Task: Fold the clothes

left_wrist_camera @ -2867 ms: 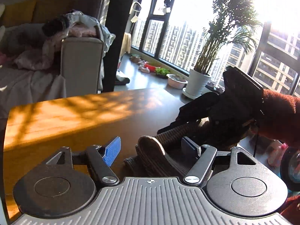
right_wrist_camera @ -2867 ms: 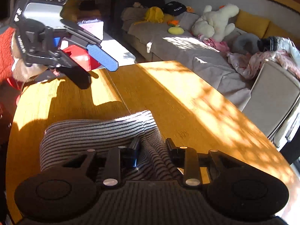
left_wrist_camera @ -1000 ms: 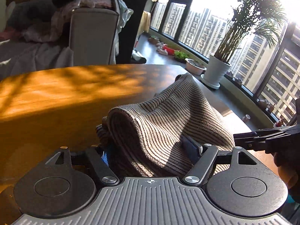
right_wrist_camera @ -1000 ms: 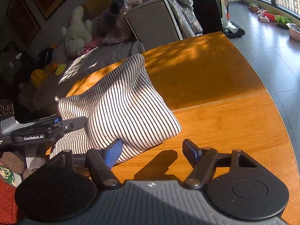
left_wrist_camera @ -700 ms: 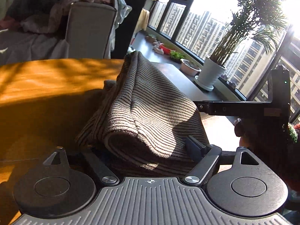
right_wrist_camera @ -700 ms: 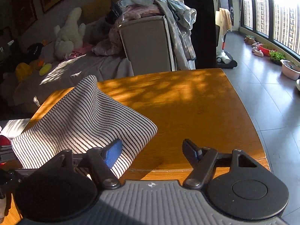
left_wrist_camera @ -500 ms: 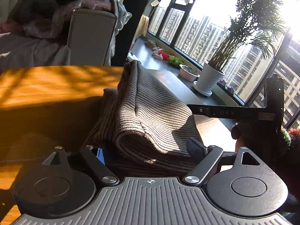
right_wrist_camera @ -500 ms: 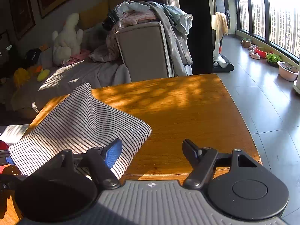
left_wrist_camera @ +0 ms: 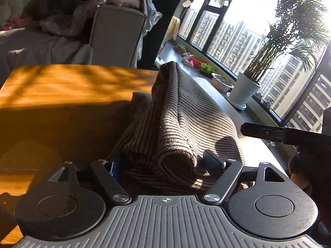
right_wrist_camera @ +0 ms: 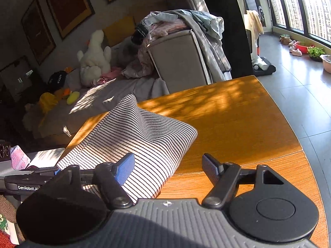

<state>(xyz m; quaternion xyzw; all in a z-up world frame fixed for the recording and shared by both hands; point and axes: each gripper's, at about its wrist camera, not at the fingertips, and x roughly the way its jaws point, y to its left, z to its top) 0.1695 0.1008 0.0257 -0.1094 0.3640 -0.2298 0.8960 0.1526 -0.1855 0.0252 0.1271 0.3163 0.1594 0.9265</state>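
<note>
A striped knit garment (left_wrist_camera: 178, 124) lies bunched on the wooden table (left_wrist_camera: 62, 95). My left gripper (left_wrist_camera: 163, 163) has its fingers spread around a thick roll of the garment's near edge; the left blue pad is mostly buried in cloth. In the right wrist view the same garment (right_wrist_camera: 132, 136) rises in a tented fold with one corner up. My right gripper (right_wrist_camera: 167, 165) is open and empty, just right of the garment, above the table (right_wrist_camera: 238, 124). The left gripper's body (right_wrist_camera: 26, 181) shows at the far left there. The right gripper's finger (left_wrist_camera: 269, 133) shows at the right of the left wrist view.
A grey armchair (right_wrist_camera: 178, 57) piled with clothes stands past the table's far edge. A sofa with a white plush toy (right_wrist_camera: 95, 57) is behind. A potted palm (left_wrist_camera: 246, 91) and bowls stand by the windows. The table's rounded edge (right_wrist_camera: 298, 144) drops to the tiled floor.
The left gripper has stayed on the garment's rolled edge and lowered slightly. The right gripper stays open and has drawn back a little to the garment's right.
</note>
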